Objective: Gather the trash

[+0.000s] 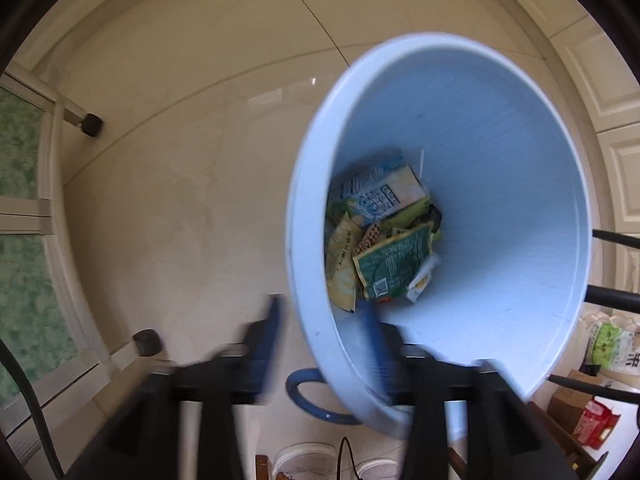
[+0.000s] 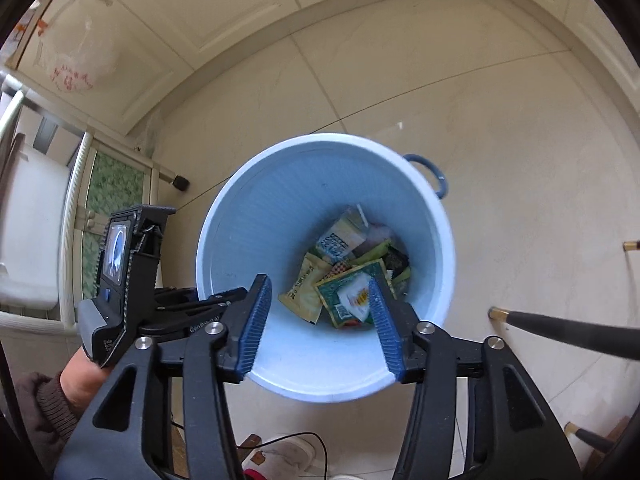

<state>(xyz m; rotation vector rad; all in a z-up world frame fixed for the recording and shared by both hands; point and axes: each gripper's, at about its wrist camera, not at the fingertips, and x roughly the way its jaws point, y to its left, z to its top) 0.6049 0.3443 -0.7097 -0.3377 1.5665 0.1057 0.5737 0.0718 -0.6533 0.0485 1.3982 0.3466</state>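
A light blue trash bin (image 1: 520,152) with a dark blue handle (image 1: 304,396) stands on the tiled floor. It also shows in the right wrist view (image 2: 248,216). Trash lies at its bottom: a milk carton (image 1: 384,196), a yellow wrapper (image 1: 340,264), a green wrapper (image 1: 394,264) and a small white packet (image 2: 354,296). My left gripper (image 1: 324,312) is open and blurred, straddling the bin's near rim. My right gripper (image 2: 320,292) is open and empty above the bin's mouth. The left gripper's body (image 2: 132,280) shows left of the bin.
A white cabinet with green glass panels (image 1: 24,208) stands on legs at the left. Black chair legs (image 2: 568,332) reach in from the right. Boxes and bags (image 1: 588,412) sit on the floor at the lower right. My shoes (image 2: 288,460) show at the bottom edge.
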